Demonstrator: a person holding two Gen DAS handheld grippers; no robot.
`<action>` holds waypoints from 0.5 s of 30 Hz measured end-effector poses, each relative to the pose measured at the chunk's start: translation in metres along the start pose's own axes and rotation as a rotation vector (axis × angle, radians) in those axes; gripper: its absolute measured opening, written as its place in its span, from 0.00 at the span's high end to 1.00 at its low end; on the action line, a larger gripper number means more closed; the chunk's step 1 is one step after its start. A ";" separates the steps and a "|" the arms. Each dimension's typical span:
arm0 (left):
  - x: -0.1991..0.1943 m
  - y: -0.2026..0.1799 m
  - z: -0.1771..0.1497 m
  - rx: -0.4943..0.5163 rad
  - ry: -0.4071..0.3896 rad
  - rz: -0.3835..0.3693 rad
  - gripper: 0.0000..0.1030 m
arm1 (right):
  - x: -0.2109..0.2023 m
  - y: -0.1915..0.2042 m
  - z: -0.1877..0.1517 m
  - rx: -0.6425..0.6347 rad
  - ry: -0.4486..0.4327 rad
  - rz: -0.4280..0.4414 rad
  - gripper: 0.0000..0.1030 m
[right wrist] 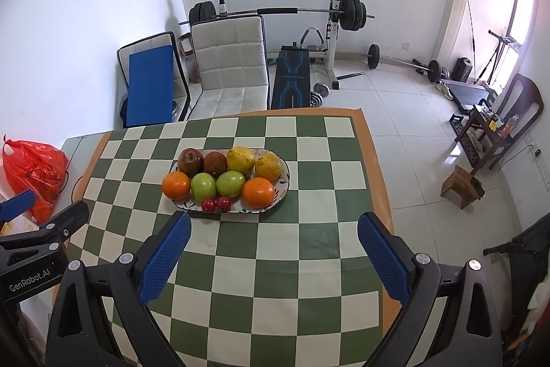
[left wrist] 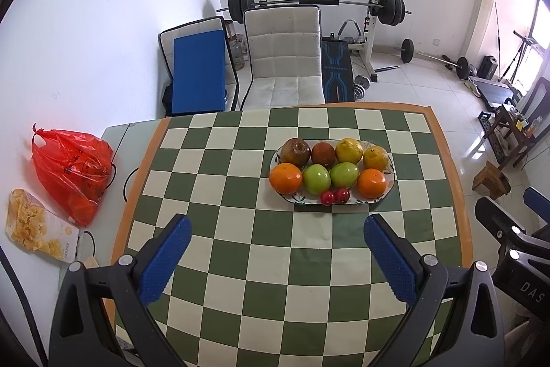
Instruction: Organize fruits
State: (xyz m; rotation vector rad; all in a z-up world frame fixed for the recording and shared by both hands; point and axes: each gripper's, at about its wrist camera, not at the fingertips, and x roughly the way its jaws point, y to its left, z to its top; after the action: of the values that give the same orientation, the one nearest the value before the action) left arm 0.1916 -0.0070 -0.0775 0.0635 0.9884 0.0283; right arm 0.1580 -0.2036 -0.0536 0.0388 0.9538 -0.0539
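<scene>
An oval patterned plate point(left wrist: 390, 191) point(right wrist: 284, 184) sits on the checkered tablecloth and holds all the fruit. Back row: a dark red apple point(left wrist: 295, 151) point(right wrist: 190, 161), a brown fruit point(left wrist: 323, 153) point(right wrist: 215, 163) and two lemons point(left wrist: 349, 150) point(right wrist: 241, 158). Front row: an orange point(left wrist: 285, 178) point(right wrist: 176, 185), two green apples point(left wrist: 316, 179) point(right wrist: 203, 185), another orange point(left wrist: 371, 183) point(right wrist: 258, 192). Two small red fruits point(left wrist: 335, 196) point(right wrist: 216, 204) lie at the near rim. My left gripper point(left wrist: 276, 258) and right gripper point(right wrist: 273, 255) hover short of the plate, both open and empty.
A red plastic bag point(left wrist: 70, 171) point(right wrist: 32, 169) and a snack packet point(left wrist: 37, 226) lie on the white table left of the cloth. A white chair point(left wrist: 285, 57) and a blue-cushioned chair point(left wrist: 197, 71) stand behind the table. Gym weights line the far wall.
</scene>
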 end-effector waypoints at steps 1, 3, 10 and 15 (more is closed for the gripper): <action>0.000 0.000 0.000 -0.001 0.001 0.000 0.00 | 0.000 0.000 0.000 0.000 -0.002 0.001 0.03; 0.000 0.000 0.000 -0.001 0.001 -0.002 0.00 | -0.003 0.001 0.001 -0.006 -0.005 0.001 0.03; -0.002 0.002 0.002 -0.001 -0.004 -0.005 0.00 | -0.006 0.003 0.006 -0.009 -0.011 0.001 0.03; -0.003 0.004 0.006 -0.001 -0.007 -0.008 0.00 | -0.008 0.003 0.008 -0.009 -0.010 0.001 0.03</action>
State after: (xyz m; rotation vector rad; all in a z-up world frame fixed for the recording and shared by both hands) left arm 0.1947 -0.0035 -0.0720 0.0585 0.9818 0.0215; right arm 0.1605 -0.2012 -0.0424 0.0309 0.9437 -0.0486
